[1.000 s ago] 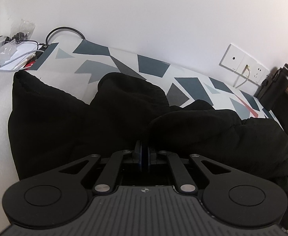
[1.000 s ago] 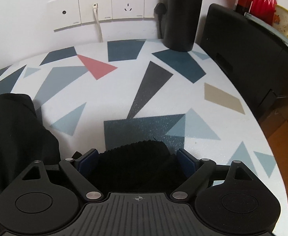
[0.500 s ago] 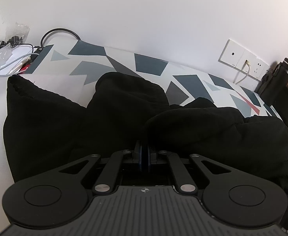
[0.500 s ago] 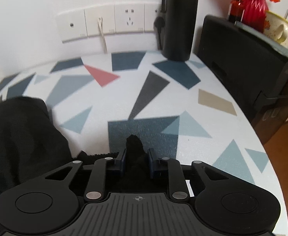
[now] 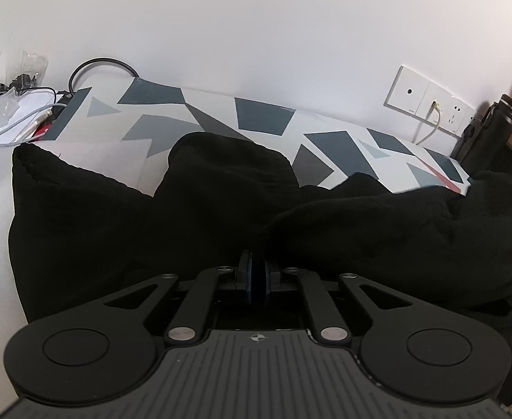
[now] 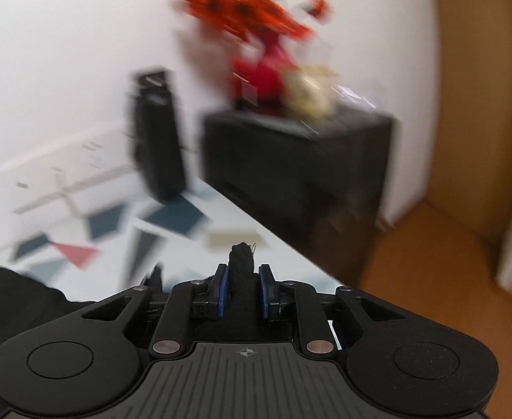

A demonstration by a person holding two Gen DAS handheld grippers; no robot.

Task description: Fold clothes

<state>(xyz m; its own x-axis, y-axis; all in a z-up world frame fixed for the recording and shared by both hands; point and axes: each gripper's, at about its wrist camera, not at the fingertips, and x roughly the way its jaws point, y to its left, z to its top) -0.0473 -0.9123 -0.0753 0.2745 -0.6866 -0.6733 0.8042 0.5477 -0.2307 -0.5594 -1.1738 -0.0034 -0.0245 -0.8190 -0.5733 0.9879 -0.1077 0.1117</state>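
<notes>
A bench (image 5: 256, 118) covered in a white cloth printed with grey, blue and red triangles carries a bulky black knitted garment (image 5: 378, 230), heaped in rounded folds across its near half. The left gripper (image 5: 255, 272) sits low against the heap, its jaws pressed together on a fold of the fabric. In the blurred right wrist view, the right gripper (image 6: 243, 289) has its jaws pinching a narrow tuft of the same black fabric, raised above the bench. Beyond stand a tall black flask (image 6: 158, 139) and a red vase of orange flowers (image 6: 266, 70) on a black cabinet (image 6: 298, 174).
</notes>
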